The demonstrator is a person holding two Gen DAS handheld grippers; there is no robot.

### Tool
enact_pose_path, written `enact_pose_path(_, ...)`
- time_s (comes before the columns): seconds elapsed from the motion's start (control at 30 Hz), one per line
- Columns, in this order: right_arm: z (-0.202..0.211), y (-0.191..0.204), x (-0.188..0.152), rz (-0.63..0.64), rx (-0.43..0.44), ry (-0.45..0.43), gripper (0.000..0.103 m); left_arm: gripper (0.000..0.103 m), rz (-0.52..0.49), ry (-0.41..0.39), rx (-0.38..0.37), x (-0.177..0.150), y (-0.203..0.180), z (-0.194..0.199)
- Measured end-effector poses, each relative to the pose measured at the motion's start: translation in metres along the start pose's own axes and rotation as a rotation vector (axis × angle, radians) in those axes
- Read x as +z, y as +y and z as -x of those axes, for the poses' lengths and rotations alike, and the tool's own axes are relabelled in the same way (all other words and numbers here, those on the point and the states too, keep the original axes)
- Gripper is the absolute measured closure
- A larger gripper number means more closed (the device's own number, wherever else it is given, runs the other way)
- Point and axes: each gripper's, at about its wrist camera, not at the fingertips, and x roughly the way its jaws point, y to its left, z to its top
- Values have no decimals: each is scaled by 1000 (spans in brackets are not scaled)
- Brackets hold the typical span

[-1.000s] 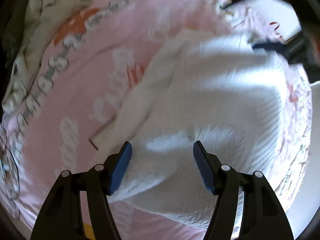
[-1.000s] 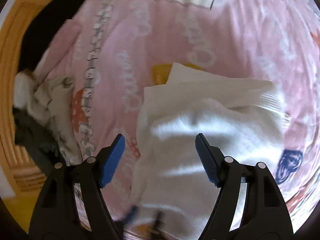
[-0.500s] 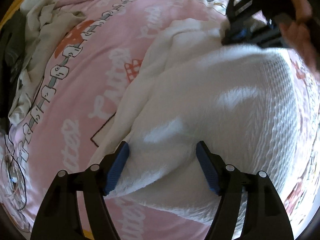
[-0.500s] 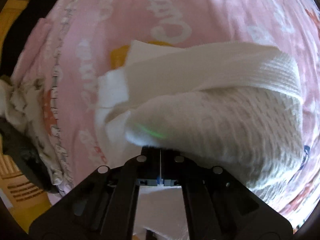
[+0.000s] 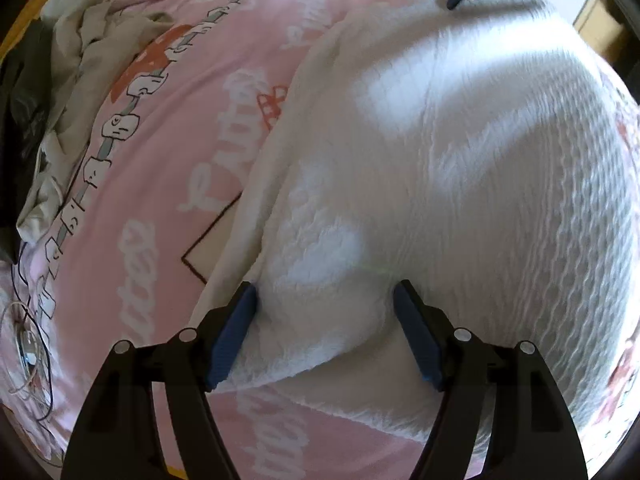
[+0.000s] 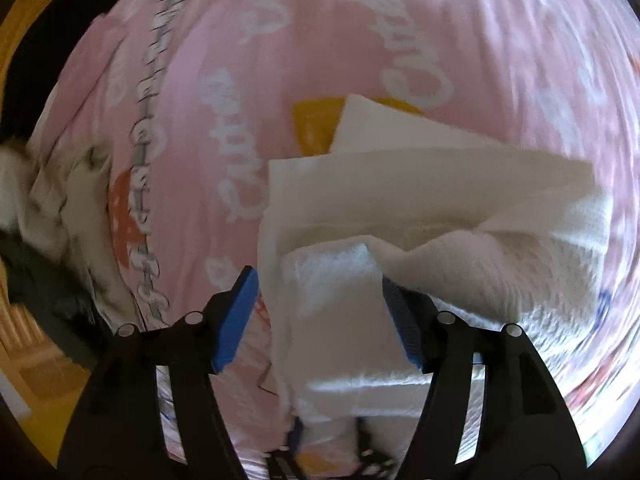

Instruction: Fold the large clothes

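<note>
The right hand-held gripper [image 6: 320, 316], clamped shut half a second ago, is opening, a white garment [image 6: 420, 216] fold loose between its jaws. The left hand-held gripper [image 5: 324, 332] stands open over the garment on the bed [image 5: 168, 184]: this fold seems laid.

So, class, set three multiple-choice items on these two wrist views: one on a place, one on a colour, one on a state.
1. Where does the crumpled beige clothing lie in the left wrist view?
A. upper left
B. lower right
C. centre

2. What colour is the printed bedsheet?
A. green
B. pink
C. grey

3. How does the white knitted garment lie?
A. hung up
B. rolled tight
C. folded in layers

Answers:
A, the crumpled beige clothing sits at the sheet's upper left edge.
B, the bedsheet is pink.
C, the white knitted garment shows stacked layers.
</note>
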Motion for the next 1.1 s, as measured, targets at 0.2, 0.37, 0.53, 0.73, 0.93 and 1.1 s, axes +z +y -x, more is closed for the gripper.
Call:
enact_pose_path(0.2, -32, -9, 9, -195, -96, 60, 37, 30, 28, 4, -33, -8, 13, -9)
enact_pose_path(0.37, -48, -30, 14, -254, -69, 18, 89, 30, 28, -1, -46, -8, 16, -12)
enact_pose_path(0.53, -40, -49, -3, -200, 89, 0, 100, 30, 50, 19, -128, -1, 30, -7)
enact_pose_path(0.73, -11, -37, -7, -102, 311, -42, 101, 30, 58, 21, -119, 8, 49, 1)
enact_pose_path(0.93, -2, -6, -7, -4, 394, -62, 101, 25, 67, 79, -70, 19, 56, -21)
enact_pose_path(1.1, -24, 8, 2, 60, 385, -60, 101, 32, 104, 82, -36, 24, 58, -9)
